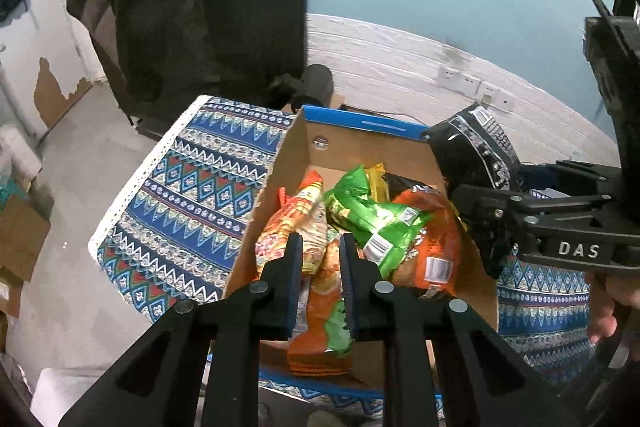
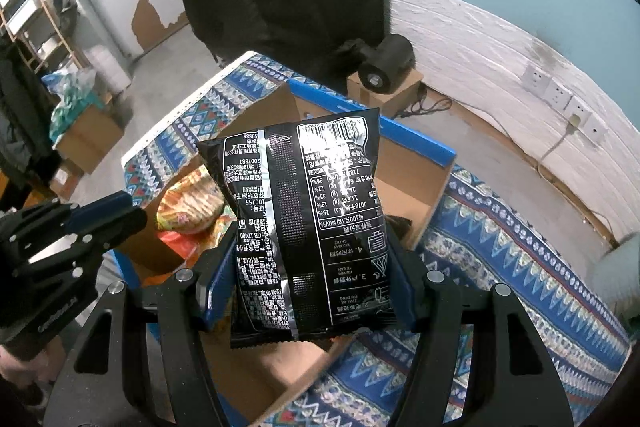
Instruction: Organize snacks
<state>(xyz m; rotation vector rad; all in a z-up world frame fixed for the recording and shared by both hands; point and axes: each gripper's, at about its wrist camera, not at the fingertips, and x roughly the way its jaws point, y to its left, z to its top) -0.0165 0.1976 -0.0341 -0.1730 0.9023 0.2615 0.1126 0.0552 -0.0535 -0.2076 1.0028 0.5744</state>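
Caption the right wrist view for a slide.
Right gripper holds a black snack bag above the cardboard box of snacks on a patterned cloth.

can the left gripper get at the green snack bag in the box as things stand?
Probably yes. The green snack bag lies on top of the pile in the open cardboard box, just ahead of the left gripper. Nothing covers it, but the gripper is shut and empty, so it must open first.

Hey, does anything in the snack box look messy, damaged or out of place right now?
Nothing spilled or torn. The packets in the cardboard box lie jumbled, the green packet slanted across the orange ones. The black packet is not in yet; the right gripper holds it above.
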